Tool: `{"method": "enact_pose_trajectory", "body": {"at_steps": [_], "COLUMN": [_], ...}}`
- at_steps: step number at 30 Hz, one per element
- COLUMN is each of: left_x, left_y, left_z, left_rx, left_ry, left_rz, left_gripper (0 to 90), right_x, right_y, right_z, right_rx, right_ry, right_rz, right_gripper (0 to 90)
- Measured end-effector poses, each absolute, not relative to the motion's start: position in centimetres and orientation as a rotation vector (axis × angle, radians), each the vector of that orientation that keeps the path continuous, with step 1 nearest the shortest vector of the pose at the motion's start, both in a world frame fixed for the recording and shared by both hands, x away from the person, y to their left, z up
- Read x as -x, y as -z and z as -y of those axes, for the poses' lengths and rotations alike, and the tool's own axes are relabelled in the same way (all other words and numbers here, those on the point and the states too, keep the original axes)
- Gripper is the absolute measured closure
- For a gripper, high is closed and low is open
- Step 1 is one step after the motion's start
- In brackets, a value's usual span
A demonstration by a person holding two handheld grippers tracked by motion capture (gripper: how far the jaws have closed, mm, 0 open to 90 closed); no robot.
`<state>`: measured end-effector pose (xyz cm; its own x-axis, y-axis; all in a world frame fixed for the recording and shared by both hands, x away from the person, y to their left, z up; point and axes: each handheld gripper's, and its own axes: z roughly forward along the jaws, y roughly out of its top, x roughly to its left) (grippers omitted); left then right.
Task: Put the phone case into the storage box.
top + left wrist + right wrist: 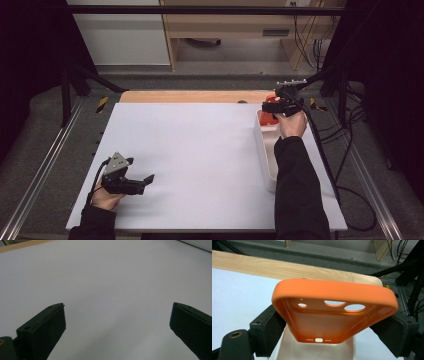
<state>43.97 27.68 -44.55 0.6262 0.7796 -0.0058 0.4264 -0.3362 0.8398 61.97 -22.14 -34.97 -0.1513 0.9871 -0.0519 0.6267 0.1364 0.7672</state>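
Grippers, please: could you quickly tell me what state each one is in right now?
Left gripper: open, fingers wide apart over the white table, holding nothing.
Right gripper: closed on the orange phone case, above the white bin.

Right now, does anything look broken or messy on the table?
Nothing stands out. The orange phone case looks whole, clamped across its sides by the right gripper above the white tray at the table's right edge. The left gripper sits open over the bare white table.

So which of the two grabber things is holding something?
The right gripper. Its jaws squeeze the sides of an orange phone case above the white bin. The left gripper is wide open over the bare white table.
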Motion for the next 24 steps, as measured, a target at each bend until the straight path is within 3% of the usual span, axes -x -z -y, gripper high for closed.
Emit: {"method": "enact_pose_trajectory", "body": {"at_steps": [24], "left_x": [-44.0], "left_y": [44.6], "left_z": [-27.6], "left_rx": [-1.982], "left_ry": [-0.507], "left_rz": [-0.947], "left_gripper": [0.0], "right_x": [-64.0], "right_y": [37.8], "right_z": [21.6], "right_rx": [-1.597], "right_ry": [-0.757], "right_rz": [-1.872], "right_gripper": [15.5]}}
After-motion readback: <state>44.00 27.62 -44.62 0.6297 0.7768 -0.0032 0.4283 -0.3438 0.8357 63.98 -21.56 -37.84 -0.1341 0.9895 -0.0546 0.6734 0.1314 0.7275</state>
